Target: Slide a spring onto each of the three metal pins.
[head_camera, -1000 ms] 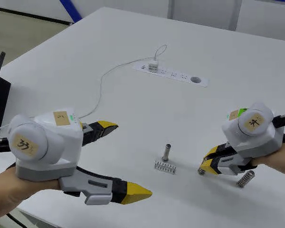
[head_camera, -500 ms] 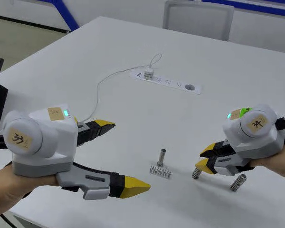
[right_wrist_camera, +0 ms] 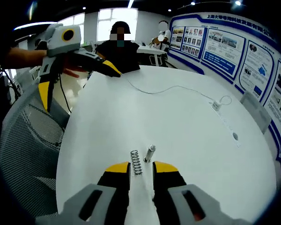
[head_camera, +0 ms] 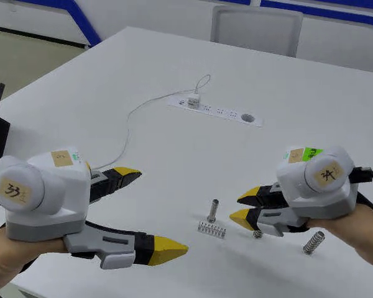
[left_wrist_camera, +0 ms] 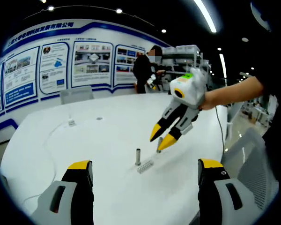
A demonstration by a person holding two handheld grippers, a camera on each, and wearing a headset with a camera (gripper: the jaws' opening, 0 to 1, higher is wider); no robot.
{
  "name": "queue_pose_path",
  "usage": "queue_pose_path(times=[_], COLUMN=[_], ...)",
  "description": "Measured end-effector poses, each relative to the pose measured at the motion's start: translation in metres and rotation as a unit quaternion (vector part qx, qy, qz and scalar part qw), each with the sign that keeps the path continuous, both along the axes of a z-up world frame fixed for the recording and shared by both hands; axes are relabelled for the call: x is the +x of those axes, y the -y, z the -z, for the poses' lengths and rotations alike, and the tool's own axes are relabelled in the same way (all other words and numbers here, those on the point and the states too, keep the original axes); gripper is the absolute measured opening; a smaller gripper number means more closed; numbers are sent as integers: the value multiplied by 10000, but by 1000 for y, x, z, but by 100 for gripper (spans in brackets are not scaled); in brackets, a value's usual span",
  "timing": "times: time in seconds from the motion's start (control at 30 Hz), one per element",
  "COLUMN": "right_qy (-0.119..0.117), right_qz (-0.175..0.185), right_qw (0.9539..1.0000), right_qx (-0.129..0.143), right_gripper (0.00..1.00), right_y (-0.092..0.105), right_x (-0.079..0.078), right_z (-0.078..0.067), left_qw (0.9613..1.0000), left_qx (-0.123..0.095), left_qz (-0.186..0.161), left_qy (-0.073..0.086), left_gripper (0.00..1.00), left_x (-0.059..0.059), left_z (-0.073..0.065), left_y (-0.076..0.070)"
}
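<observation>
Seven items logged on one white table.

Head view:
- The pin is a metal post, upright and bare. It stands toward the near edge, about midway along it.
- The spring lies flat just in front of the pin on the near-edge side, not touching it.
- The second spring is a small coil, partly hidden beneath the right gripper.
- The third spring lies toward the near right corner.
- The right gripper has narrowly parted jaws with nothing between them. Its tips point toward the pin, probably lining up for a pick.
- The left gripper has widely spread, empty jaws. It is held over the near left corner, likely parked clear of the work.
- The power strip sits mid-table, well apart from the work.

Left gripper view: its own jaws are wide apart and hold nothing. The pin and spring lie beyond them, and the right gripper slants down just beside the pin.

Right gripper view: its own jaws leave a slim gap over bare table. The spring sits just ahead of the left jaw, and the pin is beside it. No spring is on the pin, so the task is judged barely begun.
</observation>
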State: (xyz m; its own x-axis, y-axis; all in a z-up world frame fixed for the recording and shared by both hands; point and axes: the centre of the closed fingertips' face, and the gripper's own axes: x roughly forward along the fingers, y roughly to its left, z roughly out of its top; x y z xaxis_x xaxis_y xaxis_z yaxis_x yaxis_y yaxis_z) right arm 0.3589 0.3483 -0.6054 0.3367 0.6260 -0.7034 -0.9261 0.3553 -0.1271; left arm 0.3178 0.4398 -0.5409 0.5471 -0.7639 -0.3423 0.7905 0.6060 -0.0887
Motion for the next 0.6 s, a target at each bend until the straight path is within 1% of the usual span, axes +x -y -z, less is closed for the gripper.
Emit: queue_pose_path(times=[0.03, 0.1, 0.2, 0.27, 0.4, 0.5, 0.53, 0.6], right_qy=[-8, -52, -302, -306, -372, -466, -522, -550], right_qz=[-104, -169, -5, 114, 121, 23, 22, 57], right_qw=[9998, 9996, 9994, 9989, 9983, 9977, 9972, 9970], right_qx=[-157, -239, -190, -347, -421, -490, -529, -545], right_gripper=[19, 20, 20, 20, 20, 17, 17, 17], right_y=[-2, -6, -9, -6, -8, -12, -12, -12], right_x=[-3, -6, -6, 0, 6, 6, 7, 9], right_z=[7, 18, 30, 38, 46, 54, 58, 63], left_qw=[10000, 9999, 9998, 9998, 9997, 9997, 9997, 9997], left_qx=[-17, -134, -137, -120, -135, -140, -144, -146], left_qz=[-23, -74, -104, -117, -184, -210, -213, -209], left_qy=[-24, -69, -54, -47, -32, -38, -47, -57], left_gripper=[95, 95, 95, 95, 95, 94, 94, 94], left_x=[0, 2, 4, 5, 9, 12, 12, 13], left_z=[1, 0, 0, -1, -2, -1, 0, 1], left_y=[-1, -2, -4, -5, -8, -8, -8, -8])
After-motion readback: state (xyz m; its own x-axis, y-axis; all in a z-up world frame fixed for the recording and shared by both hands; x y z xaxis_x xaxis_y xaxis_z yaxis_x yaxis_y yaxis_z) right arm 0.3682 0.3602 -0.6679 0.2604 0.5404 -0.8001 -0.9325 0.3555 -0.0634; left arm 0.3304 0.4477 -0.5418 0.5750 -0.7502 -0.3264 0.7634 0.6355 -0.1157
